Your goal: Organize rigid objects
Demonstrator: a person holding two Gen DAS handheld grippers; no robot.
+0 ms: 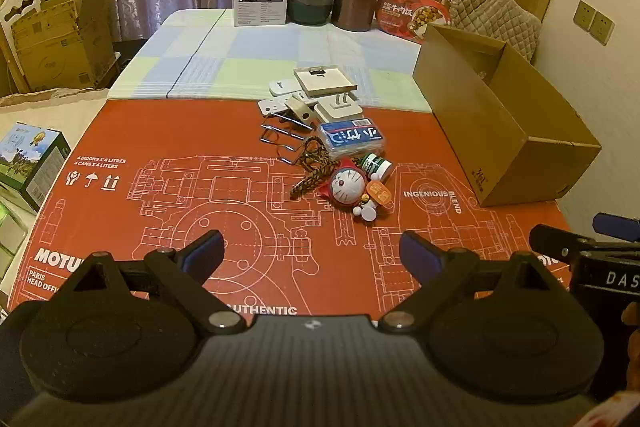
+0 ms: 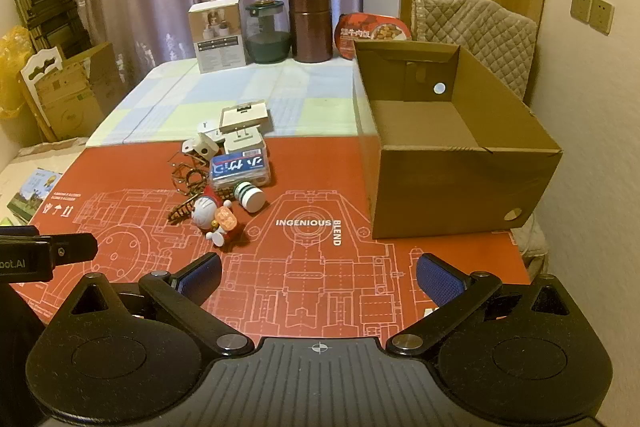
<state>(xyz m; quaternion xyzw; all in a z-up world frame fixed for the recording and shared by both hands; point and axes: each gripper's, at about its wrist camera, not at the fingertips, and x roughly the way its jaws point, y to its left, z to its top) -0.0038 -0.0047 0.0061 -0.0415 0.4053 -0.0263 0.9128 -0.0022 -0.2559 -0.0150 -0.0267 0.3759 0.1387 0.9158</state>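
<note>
A pile of small rigid objects lies on the red mat [image 1: 160,195]: a Doraemon figure [image 1: 347,184] [image 2: 208,211], a blue-labelled clear case [image 1: 352,138] [image 2: 239,167], a green-and-white bottle [image 1: 375,165] [image 2: 250,195], a white plug adapter [image 1: 338,109], a flat metal box [image 1: 324,81] [image 2: 244,115], wire clips [image 1: 280,135] and a braided cord [image 1: 316,171]. An open cardboard box [image 1: 500,131] [image 2: 452,155] stands to the right, empty inside. My left gripper [image 1: 312,255] is open and empty, short of the pile. My right gripper [image 2: 318,277] is open and empty, in front of the box.
At the table's far end stand a white product box [image 2: 218,35], a dark glass jar [image 2: 267,33], a brown canister [image 2: 311,25] and a red food pack [image 2: 372,31]. A quilted chair [image 2: 480,31] is behind the cardboard box. A green carton [image 1: 30,163] lies at the left.
</note>
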